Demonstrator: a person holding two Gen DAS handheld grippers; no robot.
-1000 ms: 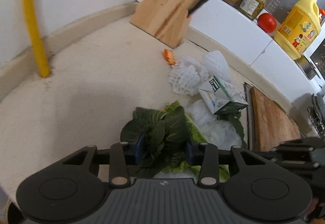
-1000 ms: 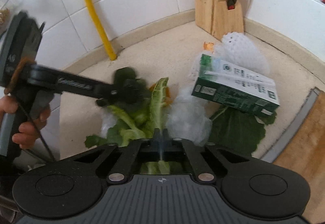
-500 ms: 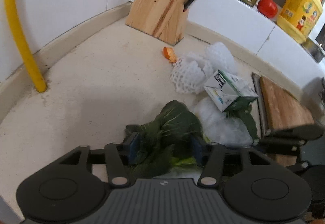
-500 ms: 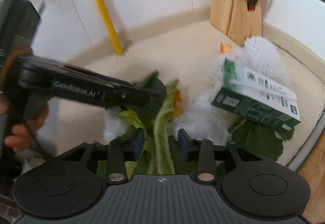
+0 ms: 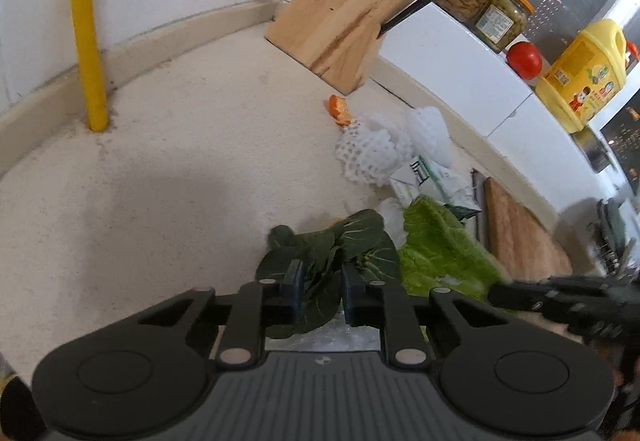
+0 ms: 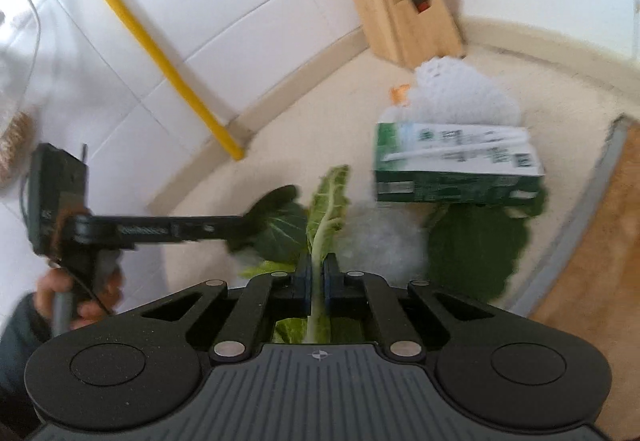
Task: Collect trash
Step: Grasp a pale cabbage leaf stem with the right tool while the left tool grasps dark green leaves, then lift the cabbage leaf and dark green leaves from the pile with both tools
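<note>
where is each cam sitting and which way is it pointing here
Left wrist: sits on the left gripper, looking along its jaws over the counter toward the knife block; the jaws pinch a dark green leaf, and the right gripper shows at right.
Right wrist: sits on the right gripper, facing the tiled corner; its jaws clamp a pale cabbage leaf, with the left gripper and hand at left.
Shared: knife block, yellow pipe, green carton, foam net.
</note>
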